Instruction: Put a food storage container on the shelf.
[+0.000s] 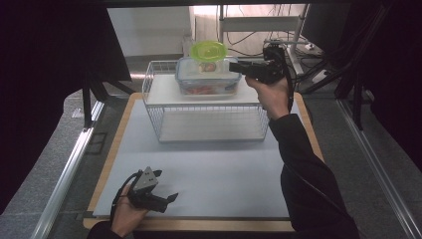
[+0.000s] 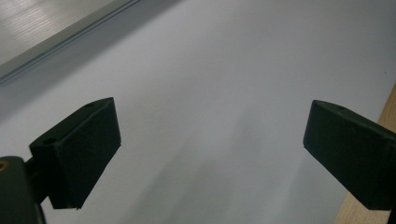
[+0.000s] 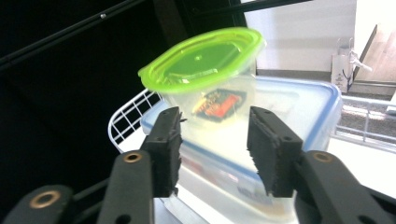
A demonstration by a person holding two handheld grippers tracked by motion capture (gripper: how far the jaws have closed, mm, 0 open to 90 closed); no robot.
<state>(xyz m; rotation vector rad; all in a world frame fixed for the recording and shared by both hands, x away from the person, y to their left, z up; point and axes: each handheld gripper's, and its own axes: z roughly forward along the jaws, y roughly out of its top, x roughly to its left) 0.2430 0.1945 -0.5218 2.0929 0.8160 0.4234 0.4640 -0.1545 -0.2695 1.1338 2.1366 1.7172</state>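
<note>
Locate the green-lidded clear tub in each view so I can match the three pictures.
High view: the green-lidded tub sits top centre, on the blue-rimmed container on the wire rack.
Left gripper view: not in it; this one looks at the white mat.
Right gripper view: centre, beyond the right gripper's spread jaws.
Shared landmark: the blue-rimmed container beneath it.

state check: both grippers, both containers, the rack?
Left gripper: open, holding nothing, low over the mat.
Right gripper: open, jaws either side of the cup, grip not closed.
Cup: green lid on, upright, stacked on the box.
Box: blue-rimmed lid on, sitting on the rack's top shelf.
Rack: upright, lower shelf bare.
</note>
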